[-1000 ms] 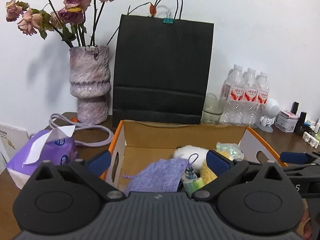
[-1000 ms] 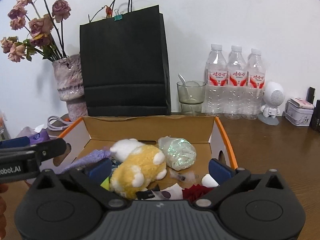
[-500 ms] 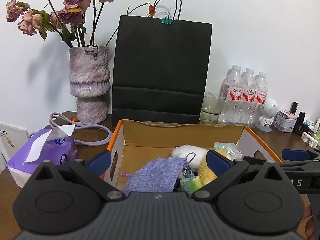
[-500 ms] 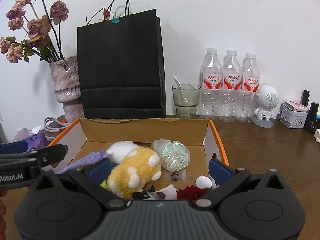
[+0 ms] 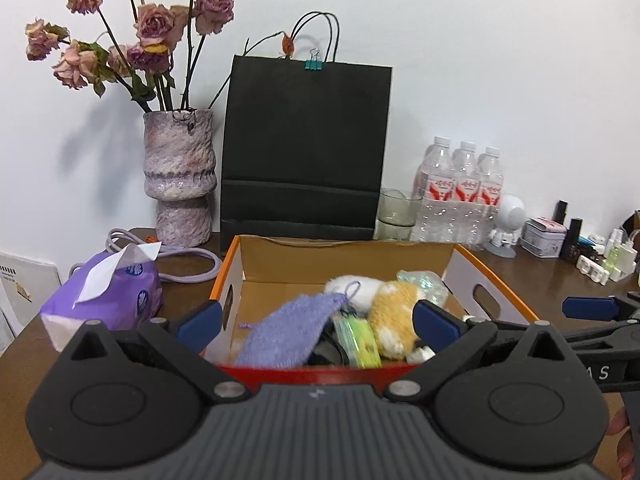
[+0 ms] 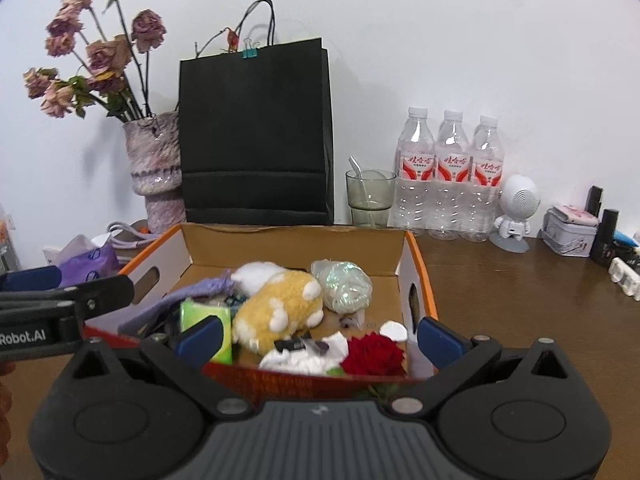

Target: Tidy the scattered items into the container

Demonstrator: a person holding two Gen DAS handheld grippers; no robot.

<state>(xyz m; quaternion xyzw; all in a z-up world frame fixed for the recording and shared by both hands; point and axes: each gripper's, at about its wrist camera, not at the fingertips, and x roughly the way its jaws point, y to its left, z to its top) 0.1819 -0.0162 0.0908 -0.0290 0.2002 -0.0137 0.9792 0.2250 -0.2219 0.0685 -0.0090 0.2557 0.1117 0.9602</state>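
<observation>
An orange-rimmed cardboard box stands on the brown table. Inside lie a purple knit pouch, a yellow and white plush toy, a green packet, a shiny wrapped bundle, a red rose and white scraps. My left gripper is open above the box's near edge, holding nothing. My right gripper is open too, nothing between its fingers. Each gripper shows at the edge of the other's view.
Behind the box stand a black paper bag, a vase of dried roses, a glass and three water bottles. A purple tissue pack and a cable lie left. Small cosmetics, a tin and a white figurine sit right.
Both grippers have pulled back and risen a little, so the box's red near wall now shows. Nothing was taken hold of or let go.
</observation>
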